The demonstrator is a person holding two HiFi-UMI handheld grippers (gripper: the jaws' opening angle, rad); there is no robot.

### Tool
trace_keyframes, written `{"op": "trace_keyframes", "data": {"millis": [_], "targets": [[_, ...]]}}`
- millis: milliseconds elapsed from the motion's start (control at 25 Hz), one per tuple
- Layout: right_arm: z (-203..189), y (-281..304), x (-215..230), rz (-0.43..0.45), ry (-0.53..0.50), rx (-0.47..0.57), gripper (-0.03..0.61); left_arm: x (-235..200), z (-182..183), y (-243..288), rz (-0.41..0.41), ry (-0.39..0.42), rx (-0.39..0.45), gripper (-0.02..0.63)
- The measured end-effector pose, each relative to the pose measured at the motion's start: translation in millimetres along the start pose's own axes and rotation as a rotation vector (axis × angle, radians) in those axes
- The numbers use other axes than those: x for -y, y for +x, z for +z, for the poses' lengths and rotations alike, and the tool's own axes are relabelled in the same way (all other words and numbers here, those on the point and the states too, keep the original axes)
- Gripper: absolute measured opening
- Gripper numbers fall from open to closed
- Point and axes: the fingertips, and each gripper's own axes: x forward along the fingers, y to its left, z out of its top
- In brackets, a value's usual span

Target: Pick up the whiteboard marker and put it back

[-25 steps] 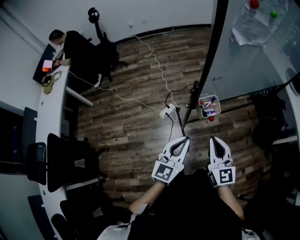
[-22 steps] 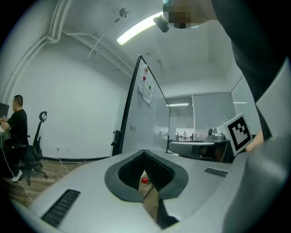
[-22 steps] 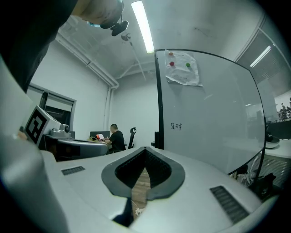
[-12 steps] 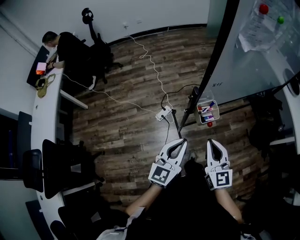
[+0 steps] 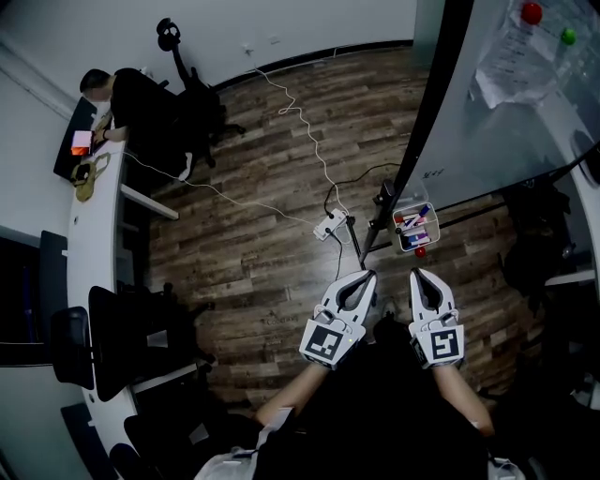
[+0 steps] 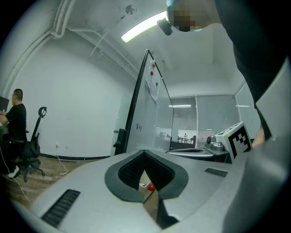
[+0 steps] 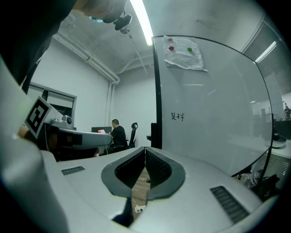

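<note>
Since the earlier frame both grippers have come closer to the small tray, and the tray now lies nearer to their tips in the head view than it did one second ago. The left gripper (image 5: 367,277) is closed, its jaws meet at the tips and nothing is between them; its own view shows the same (image 6: 144,152), with a small red ball (image 6: 150,187) visible through the gap behind the tips. The right gripper (image 5: 418,274) is closed too and holds nothing (image 7: 145,149). The two grippers are side by side, a little apart, and both point toward the far side. The whiteboard markers (image 5: 417,219) are in the clear tray (image 5: 397,232), which hangs at the lower edge of the whiteboard (image 5: 506,122), just beyond the gripper tips and not touched by them. I cannot tell how many markers are there; blue and red colours show. On the upper part of the whiteboard a sheet of paper (image 5: 511,61) is held by a red magnet (image 5: 532,13) and a green magnet (image 5: 567,36). On the wooden floor (image 5: 253,187), left of the tray, lies a white power strip (image 5: 330,225) with a long white cable. At the far left a person (image 5: 136,98) sits at a long bench (image 5: 94,253).
</note>
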Motion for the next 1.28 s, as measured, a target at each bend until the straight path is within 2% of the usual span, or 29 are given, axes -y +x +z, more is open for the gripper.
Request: {"op": "trace_keyframes", "data": {"millis": [280, 520, 800, 1280], "targets": [[-14, 28, 3, 0.048, 0.001, 0.021, 0.017, -13, -6, 15, 0.016, -0.012, -0.017, 0.008], [-27, 49, 12, 0.065, -0.001, -0.049, 0.064, -22, -7, 32, 0.013, 0.006, -0.034, 0.008], [-41, 68, 24, 0.082, 0.006, -0.103, 0.100, -35, -9, 53, 0.025, -0.021, -0.038, 0.008], [-63, 96, 26, 0.117, -0.041, -0.180, 0.127, -48, -15, 68, 0.036, -0.022, -0.065, 0.008]]}}
